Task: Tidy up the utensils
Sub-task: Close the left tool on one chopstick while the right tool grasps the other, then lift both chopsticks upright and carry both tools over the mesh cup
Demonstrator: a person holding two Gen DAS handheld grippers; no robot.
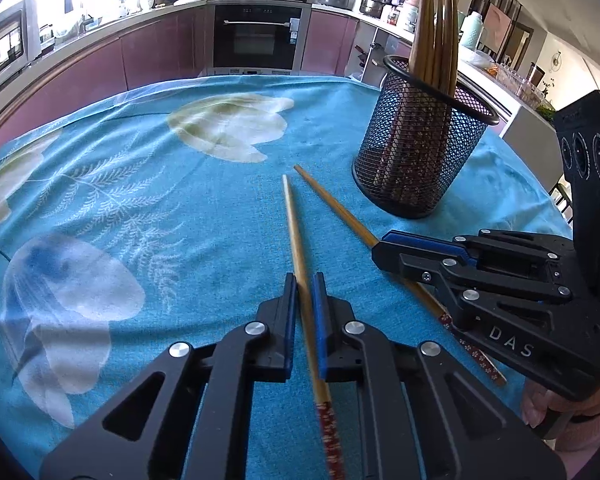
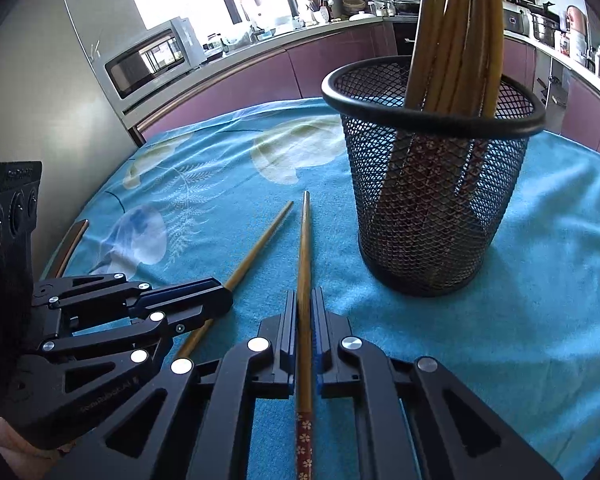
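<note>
The chopsticks are thin, stiff, light sticks of smooth wood, so I judge they can slip or swing if pinched at the end; better to hold near the middle, as now: the left tongs (image 1: 304,292) are clamped on one chopstick (image 1: 294,224), the right tongs (image 2: 305,308) on the other (image 2: 304,248), both resting on the blue cloth (image 1: 140,200). The mesh cup (image 2: 432,200), already holding more sticks, stands just ahead and right of both tongs. On the right tongs I read "DAS".

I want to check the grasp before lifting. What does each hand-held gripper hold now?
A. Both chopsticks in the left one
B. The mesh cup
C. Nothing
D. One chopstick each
D: the left hand-held gripper and the right hand-held gripper each clamp one chopstick.
</note>
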